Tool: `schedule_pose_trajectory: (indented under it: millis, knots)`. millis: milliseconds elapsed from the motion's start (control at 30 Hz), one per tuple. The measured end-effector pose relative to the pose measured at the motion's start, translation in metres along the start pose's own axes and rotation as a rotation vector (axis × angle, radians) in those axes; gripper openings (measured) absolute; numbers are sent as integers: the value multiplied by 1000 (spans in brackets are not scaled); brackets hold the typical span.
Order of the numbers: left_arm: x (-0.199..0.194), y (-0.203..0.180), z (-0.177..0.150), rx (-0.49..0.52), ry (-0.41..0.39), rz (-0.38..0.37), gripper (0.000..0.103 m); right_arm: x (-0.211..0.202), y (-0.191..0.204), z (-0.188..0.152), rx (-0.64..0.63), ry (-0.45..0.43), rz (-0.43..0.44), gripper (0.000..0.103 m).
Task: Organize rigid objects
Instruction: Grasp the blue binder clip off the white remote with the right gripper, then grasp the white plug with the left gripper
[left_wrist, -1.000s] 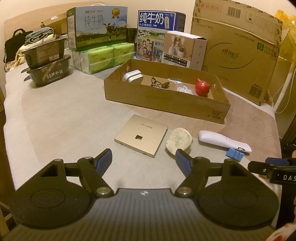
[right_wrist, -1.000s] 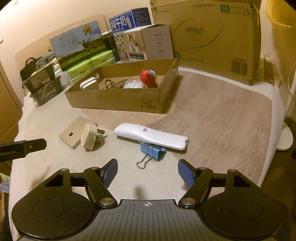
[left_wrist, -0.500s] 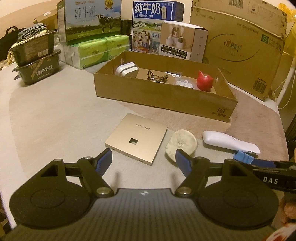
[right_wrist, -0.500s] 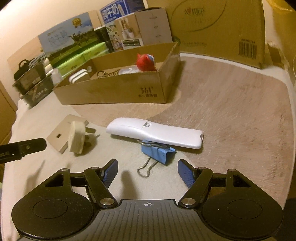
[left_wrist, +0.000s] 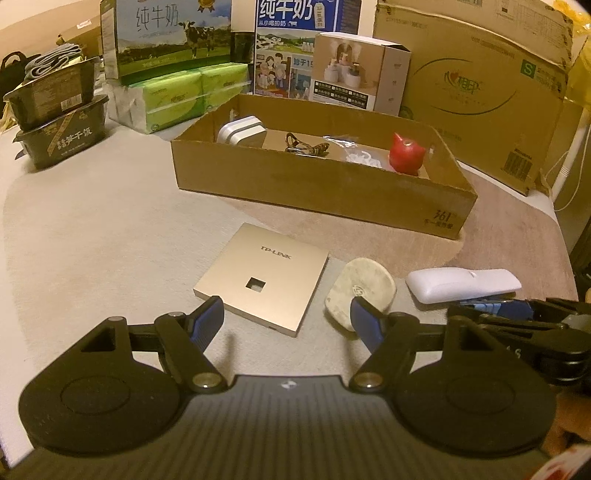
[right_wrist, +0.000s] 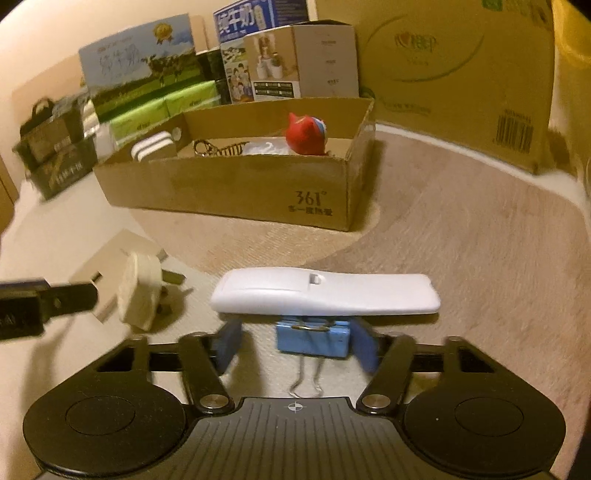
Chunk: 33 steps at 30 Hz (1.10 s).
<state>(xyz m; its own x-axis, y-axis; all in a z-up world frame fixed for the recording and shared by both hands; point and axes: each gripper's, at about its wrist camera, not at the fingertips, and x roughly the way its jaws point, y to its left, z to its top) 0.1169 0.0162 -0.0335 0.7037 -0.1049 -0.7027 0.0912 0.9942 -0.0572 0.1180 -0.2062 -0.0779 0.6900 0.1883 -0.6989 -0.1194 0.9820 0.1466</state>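
Note:
A gold TP-LINK panel (left_wrist: 261, 278), a cream plug (left_wrist: 360, 291) and a white remote (left_wrist: 461, 284) lie on the table in front of an open cardboard box (left_wrist: 317, 184). My left gripper (left_wrist: 286, 319) is open, its fingers at the near edge of the panel and the plug. My right gripper (right_wrist: 295, 345) is open and low over the table, with the blue binder clip (right_wrist: 312, 338) between its fingers. The remote (right_wrist: 325, 293) rests across the clip just beyond. The plug (right_wrist: 138, 295) lies to the left, and the box (right_wrist: 236, 184) stands behind.
The box holds a white adapter (left_wrist: 240, 131), a keyring (left_wrist: 303, 147), a clear bag (left_wrist: 360, 157) and a red toy (left_wrist: 406, 153). Milk cartons (left_wrist: 173, 37), green tissue packs (left_wrist: 184, 94), black trays (left_wrist: 55, 118) and a large carton (left_wrist: 472, 85) line the back.
Both grippers have moved forward and lower. The right gripper has come up to the binder clip, which now sits between its open fingers. The left gripper now reaches the panel and plug.

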Motion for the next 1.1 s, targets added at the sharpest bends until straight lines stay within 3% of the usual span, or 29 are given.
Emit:
schedule_pose_trajectory:
  millis: [67, 300, 700, 933, 1100]
  knots:
    - [1, -1, -1, 6, 0, -6, 73, -1, -4, -1, -6, -1, 1, 41]
    - [0, -8, 1, 56, -25, -80, 74, -13, -9, -3, -14, 17, 44, 41]
    - [17, -27, 11, 245, -40, -192, 73, -27, -18, 0, -7, -16, 45, 41]
    - [38, -38, 14, 370, 13, -227, 58, -22, -22, 0, -5, -9, 42, 41]
    - [41, -42, 12, 407, 36, -250, 54, -21, -25, 0, 3, -6, 42, 41]
